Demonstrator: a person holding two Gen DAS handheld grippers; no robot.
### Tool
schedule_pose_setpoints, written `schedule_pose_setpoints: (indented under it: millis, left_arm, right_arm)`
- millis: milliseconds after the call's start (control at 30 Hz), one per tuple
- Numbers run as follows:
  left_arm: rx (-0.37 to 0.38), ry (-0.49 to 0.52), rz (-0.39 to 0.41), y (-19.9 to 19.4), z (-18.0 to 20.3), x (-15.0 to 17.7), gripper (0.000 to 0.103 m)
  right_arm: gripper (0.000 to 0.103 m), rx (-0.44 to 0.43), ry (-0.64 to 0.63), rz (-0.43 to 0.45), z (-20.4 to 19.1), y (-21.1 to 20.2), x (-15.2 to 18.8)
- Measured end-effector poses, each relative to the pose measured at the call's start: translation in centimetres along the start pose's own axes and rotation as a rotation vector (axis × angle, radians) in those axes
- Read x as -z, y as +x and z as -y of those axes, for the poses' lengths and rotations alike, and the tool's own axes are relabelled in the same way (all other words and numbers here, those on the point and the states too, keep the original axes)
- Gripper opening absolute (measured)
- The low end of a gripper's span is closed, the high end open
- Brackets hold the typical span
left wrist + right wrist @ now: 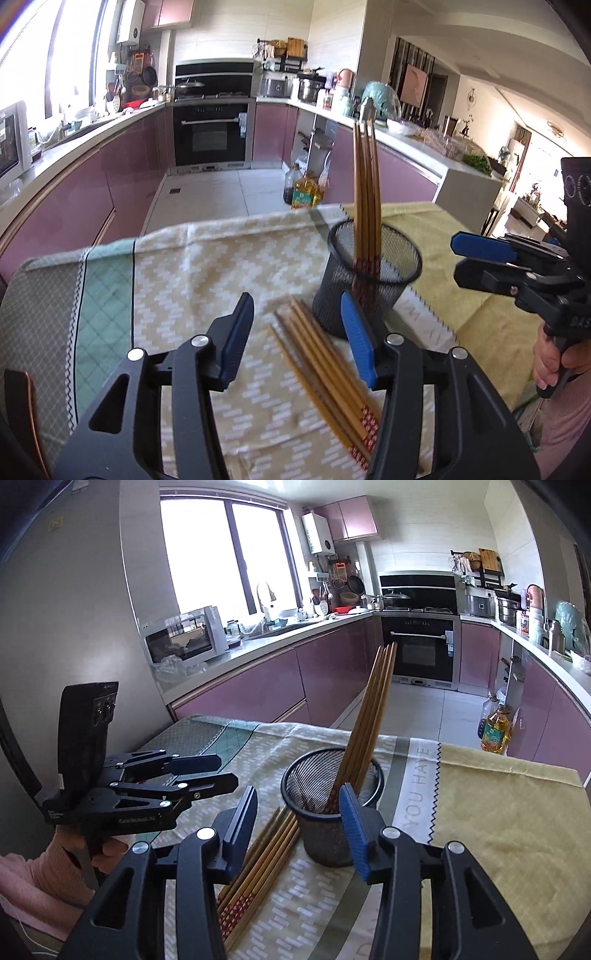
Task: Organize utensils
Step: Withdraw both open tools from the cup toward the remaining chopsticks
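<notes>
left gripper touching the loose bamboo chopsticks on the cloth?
Apart. The left wrist view shows the left gripper open, with the loose bamboo chopsticks lying flat on the cloth below and between its blue fingers, neither pressing them.

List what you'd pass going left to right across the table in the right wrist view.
The other black handheld gripper with blue pads, the left gripper → the bundle of wooden chopsticks lying on the cloth → the black wire mesh cup holding upright chopsticks → the grey cloth stripe printed YOU HAVE → the yellow cloth.

bright daylight from blown-out window (pixel 221 554); fisheye-bent edges, slight motion blur.
</notes>
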State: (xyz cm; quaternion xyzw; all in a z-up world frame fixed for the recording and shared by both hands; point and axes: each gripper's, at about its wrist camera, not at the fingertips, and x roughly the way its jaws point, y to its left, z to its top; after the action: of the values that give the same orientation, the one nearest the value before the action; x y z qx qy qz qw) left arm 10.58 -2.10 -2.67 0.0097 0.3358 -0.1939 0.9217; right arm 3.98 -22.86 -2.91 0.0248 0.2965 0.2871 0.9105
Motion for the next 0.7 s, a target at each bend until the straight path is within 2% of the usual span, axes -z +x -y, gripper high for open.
schedule_pose_setpoints:
  millis: [267,500,700]
  left_arm:
    - [-0.023,-0.014,-0.122,1.8,-0.5,4.7,0.049]
    - [-0.007,-0.031,-0.184,2.6,-0.4,7.0,0.049]
    - [0.006,-0.021,-0.195,2.9,0.1,7.5,0.049]
  right_arm:
    - [0.044,-0.010,0.014,-0.174,-1.7,5.0,4.4]
    - [0.044,0.024,0.025,-0.211,-2.0,6.5,5.6]
    - [0.043,0.050,0.031,-0.236,-2.1,7.3,6.3]
